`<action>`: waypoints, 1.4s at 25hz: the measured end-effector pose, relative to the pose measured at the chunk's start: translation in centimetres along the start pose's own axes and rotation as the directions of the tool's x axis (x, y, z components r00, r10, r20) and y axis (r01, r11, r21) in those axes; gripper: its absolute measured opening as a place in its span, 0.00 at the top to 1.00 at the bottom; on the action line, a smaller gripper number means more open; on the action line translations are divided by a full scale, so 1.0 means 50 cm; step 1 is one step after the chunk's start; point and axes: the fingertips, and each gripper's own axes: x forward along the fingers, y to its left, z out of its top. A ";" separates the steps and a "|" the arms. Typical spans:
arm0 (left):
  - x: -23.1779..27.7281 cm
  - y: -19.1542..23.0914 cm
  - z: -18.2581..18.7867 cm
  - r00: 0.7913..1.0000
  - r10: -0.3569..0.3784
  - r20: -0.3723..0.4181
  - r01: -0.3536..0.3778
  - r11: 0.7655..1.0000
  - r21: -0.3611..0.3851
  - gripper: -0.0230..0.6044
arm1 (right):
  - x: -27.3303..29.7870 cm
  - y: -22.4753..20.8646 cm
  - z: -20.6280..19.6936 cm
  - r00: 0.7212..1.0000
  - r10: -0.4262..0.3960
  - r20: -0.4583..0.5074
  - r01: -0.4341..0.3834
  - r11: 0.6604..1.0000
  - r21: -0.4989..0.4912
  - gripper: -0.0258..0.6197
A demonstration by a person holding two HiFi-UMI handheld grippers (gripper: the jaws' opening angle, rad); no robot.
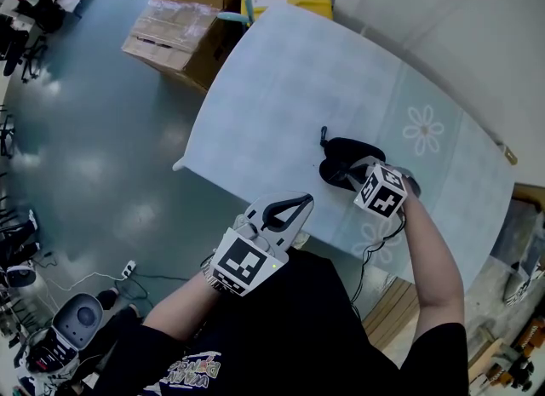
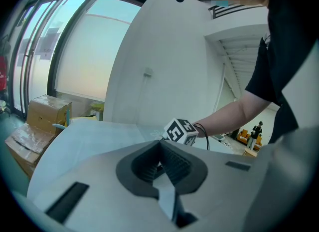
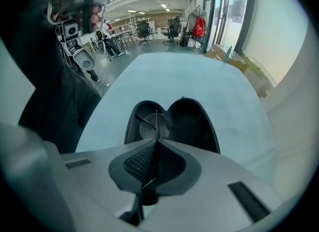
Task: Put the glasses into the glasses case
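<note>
Well along, by the look of it, but not finished. Glasses case [image 1: 341, 154] open on the pale table [image 1: 281, 88], at about 3 o'clock from the middle of the head view, both black halves spread flat like a clam.

Right gripper [image 3: 156, 142] just at 4 o'clock of the case, jaws pressed together on a thin wire part of the glasses [image 3: 151, 127]. Shows in the right gripper view as a fine line running toward 12 o'clock from the jaw tips, with one round lens and a dark temple behind it. Glasses over or within the left-hand half of the case, at 11 o'clock of the jaw tips. Cannot tell whether resting on the lining or hanging just above it. Right-hand half, at 1 o'clock, bare.

Left gripper [image 2: 160, 144] well apart from the case, at about 7 o'clock of it by the table's near edge. Jaws closed, nothing between them.

Done, judging from this: case opened, glasses taken up and brought to it. Left, probably: settle the frame fully into the hollow, let go, and draw the jaws clear without dragging the wire. Closing the lid not asked for by the task sentence. Thin frame in a narrow grip, so likely to twist or snag on release; calls for a gentle opening.
</note>
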 end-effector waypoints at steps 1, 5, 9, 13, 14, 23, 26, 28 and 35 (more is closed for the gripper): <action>0.001 0.000 0.000 1.000 0.000 0.000 0.000 1.000 -0.001 0.92 | 0.003 0.001 -0.003 1.000 0.008 -0.014 -0.008 1.000 -0.005 0.92; -0.001 -0.003 0.002 1.000 0.002 0.001 -0.002 1.000 0.000 0.92 | 0.010 0.007 -0.006 0.999 0.032 -0.044 -0.033 0.999 -0.019 0.92; -0.002 0.000 0.001 1.000 0.005 -0.003 -0.005 1.000 -0.003 0.92 | 0.011 0.005 -0.003 0.998 0.041 -0.045 -0.041 0.999 -0.020 0.92; 0.002 0.002 0.000 1.000 0.005 -0.008 -0.005 1.000 0.000 0.92 | 0.012 0.005 0.000 0.999 0.039 -0.038 -0.040 0.999 -0.027 0.92; 0.003 0.001 0.001 1.000 0.004 -0.009 -0.004 1.000 0.001 0.92 | 0.012 0.005 0.000 0.999 0.038 -0.034 -0.039 0.999 -0.027 0.92; 0.012 -0.013 0.008 1.000 -0.002 -0.018 0.003 1.000 0.026 0.92 | 0.009 0.004 -0.001 1.000 0.001 0.005 -0.001 0.998 -0.056 0.82; 0.008 -0.022 0.013 1.000 -0.002 -0.015 0.003 0.999 0.036 0.92 | -0.005 0.003 -0.002 0.999 -0.030 0.027 0.032 0.998 -0.052 0.80; 0.005 -0.029 0.017 1.000 -0.002 -0.013 0.003 0.999 0.044 0.92 | -0.020 -0.001 0.000 0.997 -0.060 0.048 0.062 0.997 -0.043 0.80; 0.002 -0.069 0.027 1.000 -0.021 -0.002 0.021 0.997 0.078 0.92 | -0.083 0.001 -0.001 0.980 -0.164 0.113 0.166 0.986 -0.011 0.82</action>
